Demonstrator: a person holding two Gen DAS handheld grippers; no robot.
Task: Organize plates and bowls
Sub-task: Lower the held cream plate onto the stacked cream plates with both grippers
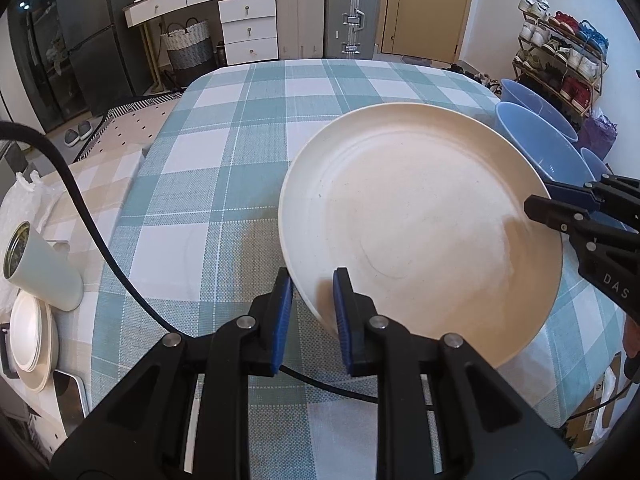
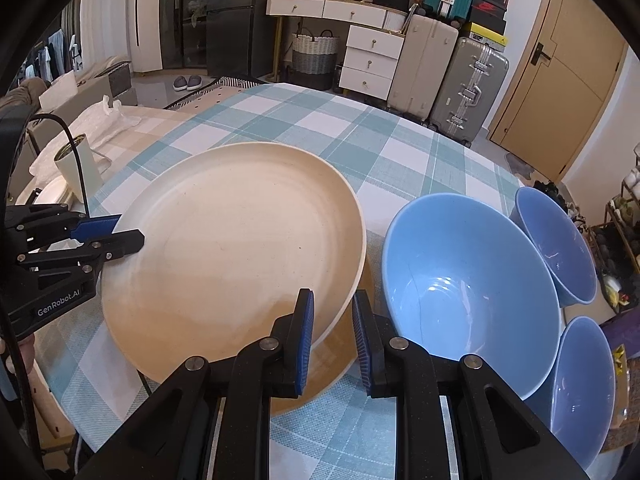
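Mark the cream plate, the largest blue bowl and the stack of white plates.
cream plate (image 2: 232,248): right wrist view, centre of its face.
largest blue bowl (image 2: 472,280): right wrist view, inner wall.
stack of white plates (image 1: 30,336): left wrist view, top plate.

This is a home, a room where people live. A surface (image 2: 400,148) with a blue and white checked cloth stands in the middle. Behind it is a white dresser (image 2: 372,60) with drawers, and a woven basket (image 2: 314,58) sits on the floor beside it. Big suitcases (image 2: 468,88) stand against the wall near a yellow wooden door (image 2: 560,92). A rack full of shoes (image 1: 560,52) is by the wall. A pair of slippers (image 2: 187,82) lies on the floor. A tall dark fridge (image 1: 92,32) stands in the corner. Clothes (image 2: 56,54) hang at the far side.
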